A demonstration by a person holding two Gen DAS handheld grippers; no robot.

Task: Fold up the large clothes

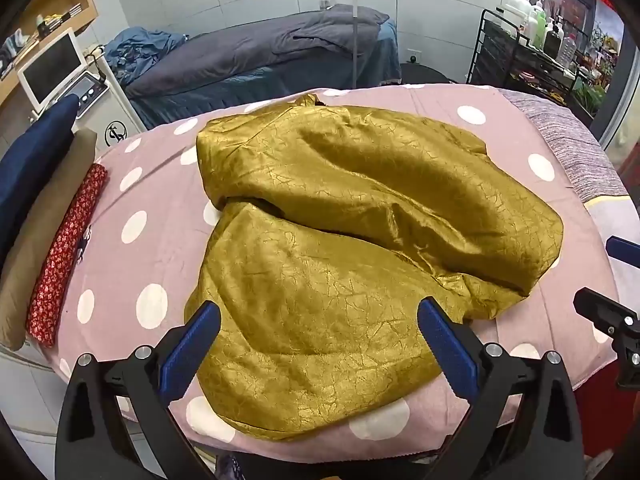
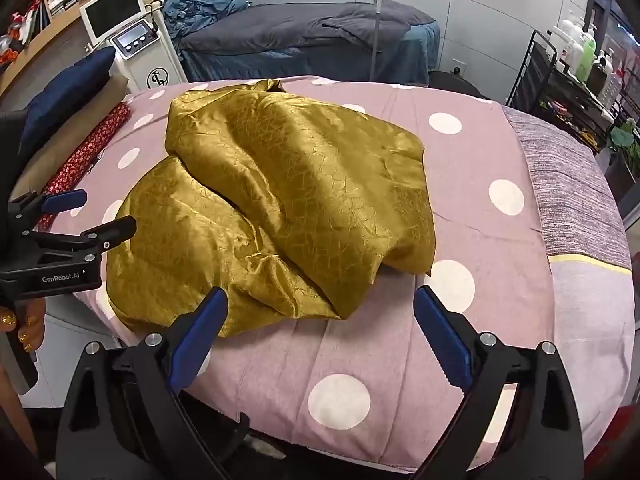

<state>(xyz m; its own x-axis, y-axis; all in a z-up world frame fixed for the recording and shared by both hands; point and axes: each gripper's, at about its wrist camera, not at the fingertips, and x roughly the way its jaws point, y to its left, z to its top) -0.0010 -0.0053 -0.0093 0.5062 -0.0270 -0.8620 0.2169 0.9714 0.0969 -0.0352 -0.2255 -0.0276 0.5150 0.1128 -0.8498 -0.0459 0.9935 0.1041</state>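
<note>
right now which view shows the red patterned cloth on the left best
The left wrist view: the red patterned cloth runs almost full length along the bed's left edge, beside the tan cloth. In the right wrist view it is smaller and farther off, and the left gripper hides its near end.

Both wrist views look forward, downward over near bed edge; left camera sits left; shared: gold garment (image 1: 340, 248) ahead.

The left gripper (image 1: 320, 322) hung with its blue-padded fingers (image 1: 192, 350) spread wide; the right gripper (image 2: 320, 312) likewise gaped, gripping nothing.
</note>
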